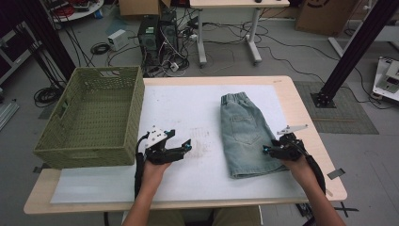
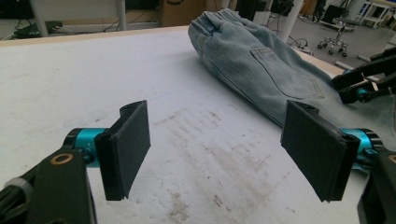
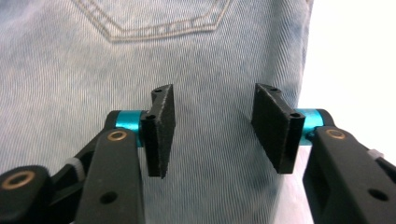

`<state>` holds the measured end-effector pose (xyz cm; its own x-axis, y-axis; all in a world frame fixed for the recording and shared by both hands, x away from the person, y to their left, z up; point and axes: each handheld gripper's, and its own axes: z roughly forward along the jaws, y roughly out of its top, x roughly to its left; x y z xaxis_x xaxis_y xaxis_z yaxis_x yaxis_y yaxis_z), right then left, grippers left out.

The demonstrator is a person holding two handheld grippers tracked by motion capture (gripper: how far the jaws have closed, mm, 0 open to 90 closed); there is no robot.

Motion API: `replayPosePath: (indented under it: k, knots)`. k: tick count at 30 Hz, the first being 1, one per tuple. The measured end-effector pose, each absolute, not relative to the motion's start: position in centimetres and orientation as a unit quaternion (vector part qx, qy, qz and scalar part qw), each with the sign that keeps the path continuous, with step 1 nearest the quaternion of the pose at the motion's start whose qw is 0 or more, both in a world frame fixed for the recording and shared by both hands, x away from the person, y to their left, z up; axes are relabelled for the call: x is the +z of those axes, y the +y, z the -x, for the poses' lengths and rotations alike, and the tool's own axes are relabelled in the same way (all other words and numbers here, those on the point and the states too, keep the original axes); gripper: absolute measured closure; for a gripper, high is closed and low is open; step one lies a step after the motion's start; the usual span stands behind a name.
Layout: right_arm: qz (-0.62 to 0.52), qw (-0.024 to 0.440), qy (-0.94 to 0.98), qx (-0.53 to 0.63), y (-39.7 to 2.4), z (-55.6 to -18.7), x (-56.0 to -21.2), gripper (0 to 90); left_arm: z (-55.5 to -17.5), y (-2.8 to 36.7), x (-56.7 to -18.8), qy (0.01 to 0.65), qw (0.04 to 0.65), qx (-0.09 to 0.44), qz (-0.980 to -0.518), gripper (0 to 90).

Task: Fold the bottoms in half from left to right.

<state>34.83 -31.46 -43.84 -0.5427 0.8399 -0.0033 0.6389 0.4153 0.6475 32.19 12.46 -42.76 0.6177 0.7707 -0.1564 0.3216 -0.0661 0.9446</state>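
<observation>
1. While our forearms come in over the near edge of the worktop (image 1: 301, 101), we hold the left gripper (image 1: 181, 146) low above the bare white sheet, its jaws spread wide with nothing between them, probably waiting its turn.
2. Our right gripper (image 1: 267, 149) hovers over the near right leg of the denim shorts (image 1: 244, 134), close to the hem; in the right gripper view its jaws stand partly apart over the fabric (image 3: 140, 70), not pinching it, which looks like lining up for a grab at that edge.
3. The shorts lie flat on the right half of the sheet, back pocket (image 1: 248, 132) up, waistband at the far end, so the legs are the easy part for us to reach.
4. On the far left the green woven basket (image 1: 134, 108) sits empty on the corner, likely where the shorts will go.
</observation>
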Motion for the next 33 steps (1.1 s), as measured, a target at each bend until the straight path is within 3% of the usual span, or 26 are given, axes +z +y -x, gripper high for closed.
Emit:
replayPosePath:
  k: [8,14,20,33]
  knots:
    - [-0.433,0.175,0.823,0.323,-32.5,-32.3,-44.1,44.9,-32.2,12.3,-42.6,0.389,0.567,0.198,-0.698,24.0]
    - [-0.441,0.182,0.789,0.386,-32.8,-31.2,-42.4,36.1,-32.3,12.2,-42.2,0.394,0.573,0.201,-0.690,23.0]
    - [-0.441,0.209,0.764,0.422,-32.0,-31.7,-41.1,20.9,-32.5,12.2,-41.7,0.391,0.580,0.200,-0.686,22.7]
    - [-0.433,0.212,0.758,0.439,-31.1,-32.8,-40.9,20.9,-32.3,11.8,-41.8,0.391,0.572,0.193,-0.695,22.7]
